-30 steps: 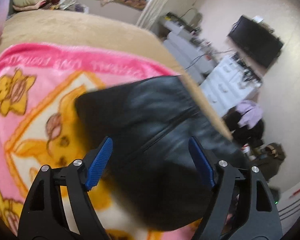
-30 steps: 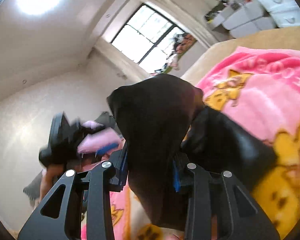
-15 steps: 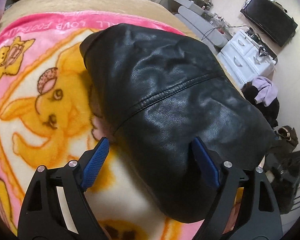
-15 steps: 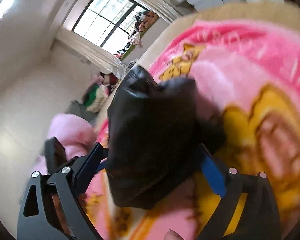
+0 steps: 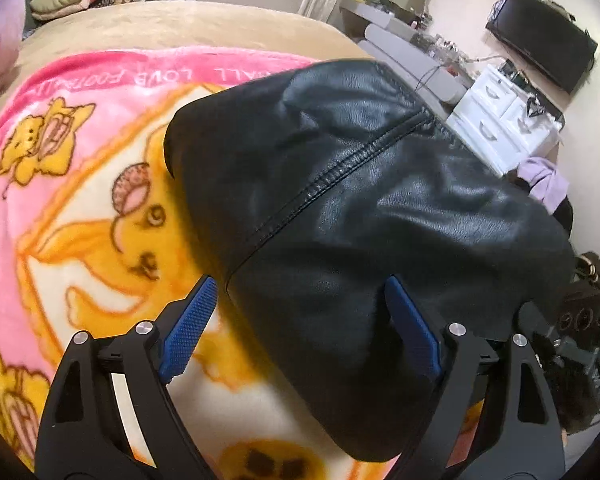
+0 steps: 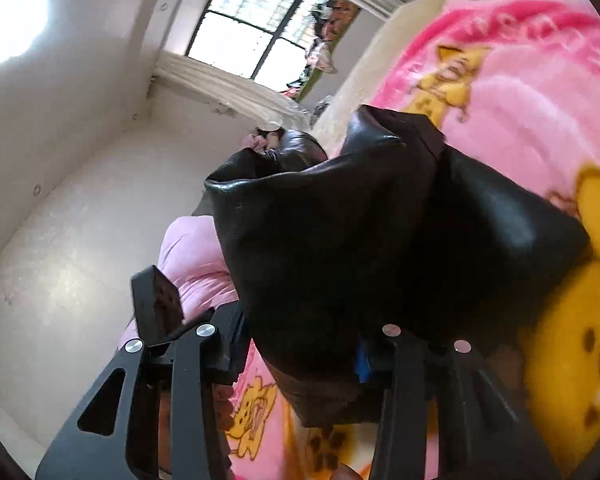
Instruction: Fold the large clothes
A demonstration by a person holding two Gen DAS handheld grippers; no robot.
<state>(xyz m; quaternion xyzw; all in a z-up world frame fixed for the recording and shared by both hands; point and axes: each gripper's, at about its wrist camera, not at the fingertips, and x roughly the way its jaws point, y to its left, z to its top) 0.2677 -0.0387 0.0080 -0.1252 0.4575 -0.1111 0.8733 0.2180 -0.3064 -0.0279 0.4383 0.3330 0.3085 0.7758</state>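
The black leather garment point(image 5: 360, 216) lies bunched on the pink cartoon blanket point(image 5: 84, 184) covering the bed, towards the bed's edge nearest the white drawers point(image 5: 500, 120). My left tool point(image 5: 300, 328) stands wide, its jaws having just been opening, with leather between the blue pads point(image 5: 188, 328) but not pinched. My right tool point(image 6: 300, 344) has just been closing and clamps a thick fold of the same garment. I judge the leather heavy, fairly stiff and slick, holding humps instead of draping flat. A raised stitched seam point(image 5: 340, 168) runs across its grained, glossy skin. I would take hold at seams or hems, where layers double and slip less.
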